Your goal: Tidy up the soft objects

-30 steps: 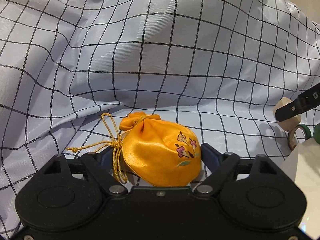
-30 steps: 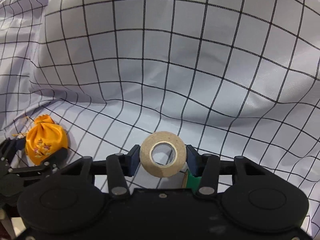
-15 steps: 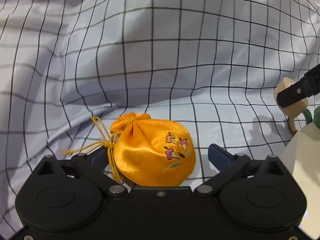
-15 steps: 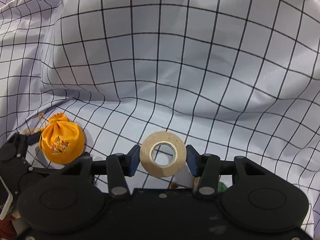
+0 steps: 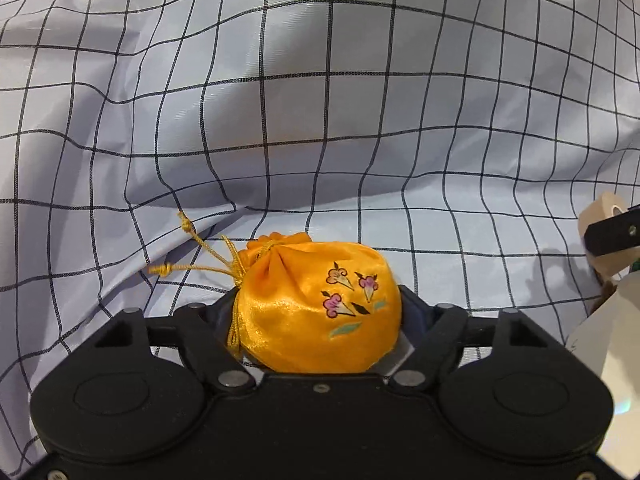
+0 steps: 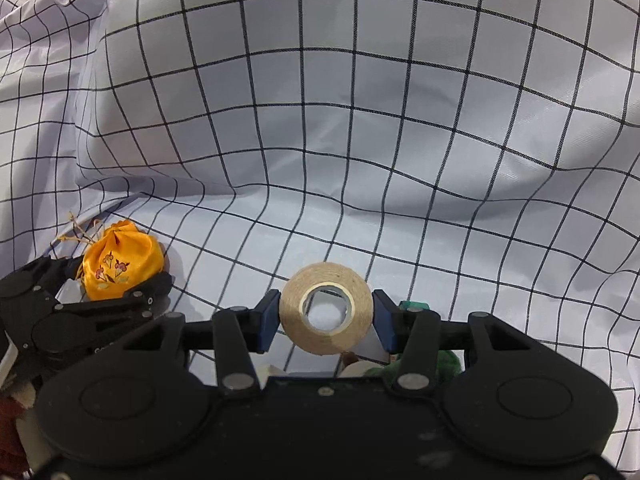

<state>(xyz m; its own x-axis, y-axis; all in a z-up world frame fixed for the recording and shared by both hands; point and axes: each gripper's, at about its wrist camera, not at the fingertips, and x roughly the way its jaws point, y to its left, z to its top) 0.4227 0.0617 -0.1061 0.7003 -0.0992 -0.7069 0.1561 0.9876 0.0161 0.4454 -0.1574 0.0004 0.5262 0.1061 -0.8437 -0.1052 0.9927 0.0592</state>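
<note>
My left gripper [image 5: 320,312] is shut on an orange satin drawstring pouch [image 5: 320,304] with embroidered flowers; its gold cord trails to the left. The pouch also shows at the left of the right wrist view [image 6: 120,264], held in the left gripper [image 6: 116,280]. My right gripper [image 6: 326,316] is shut on a beige tape roll [image 6: 326,312], hole facing the camera. That roll shows at the right edge of the left wrist view [image 5: 600,220].
A white cloth with a black grid [image 6: 360,140] covers the surface and rises in folds behind. Green soft items [image 6: 444,360] lie under the right gripper. A white box edge [image 5: 612,344] stands at the right of the left view.
The left jaws opened around the pouch half a second ago and have closed on it again, squeezing it. The right gripper keeps hold of the tape roll and has shifted slightly.
</note>
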